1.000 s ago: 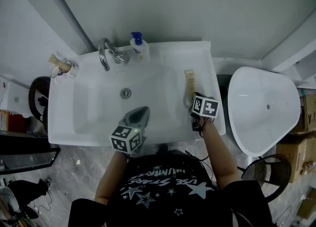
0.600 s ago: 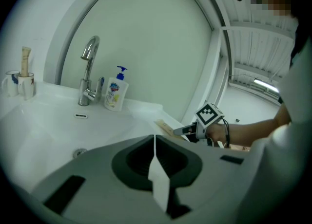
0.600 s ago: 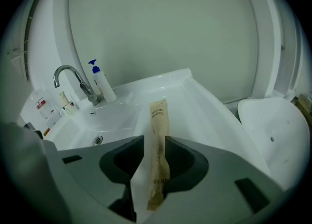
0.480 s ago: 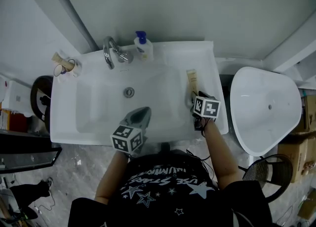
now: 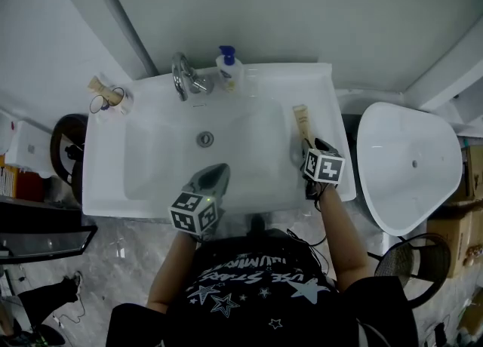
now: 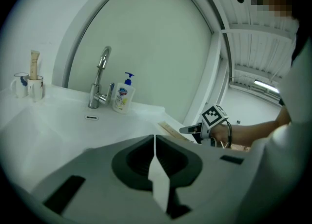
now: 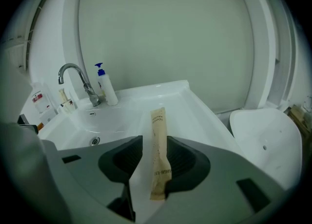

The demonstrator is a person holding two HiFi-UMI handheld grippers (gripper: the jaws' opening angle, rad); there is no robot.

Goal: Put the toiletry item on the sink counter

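1. In the head view, the near end of the long tan paper sachet (image 5: pixel 303 121) is covered by the right gripper (image 5: pixel 309 148). The sachet's print is too small to read there.
2. The marker cube of the left gripper (image 5: pixel 217 172) covers part of the front rim of the white ceramic sink (image 5: pixel 102 179) at 6 o'clock. The contents of the small cup (image 5: pixel 112 98) at the sink's 10 o'clock corner are hard to make out.
3. The sachet lies on the sink's right-hand counter, at 3 o'clock from the round metal drain (image 5: pixel 204 139). It is well apart from the chrome tap (image 5: pixel 183 78) and the white pump bottle with a blue top (image 5: pixel 229 68) at 12 o'clock.
4. Its long axis runs from 6 to 12 o'clock, with the far end tipped slightly toward 11. In the right gripper view it points straight away, at 12 o'clock.
5. The right gripper has released. Its jaws have just been opening and stand wide, with the sachet's near end between them. There is a clear gap on the sachet's left. Its right edge lies close to the right jaw, and I cannot tell whether they touch.
6. The left gripper is clenched on nothing, its jaw tips together, over the basin at 6 o'clock from the drain.
7. A white oval fixture (image 5: pixel 407 164) stands at 3 o'clock, just beside the sink.
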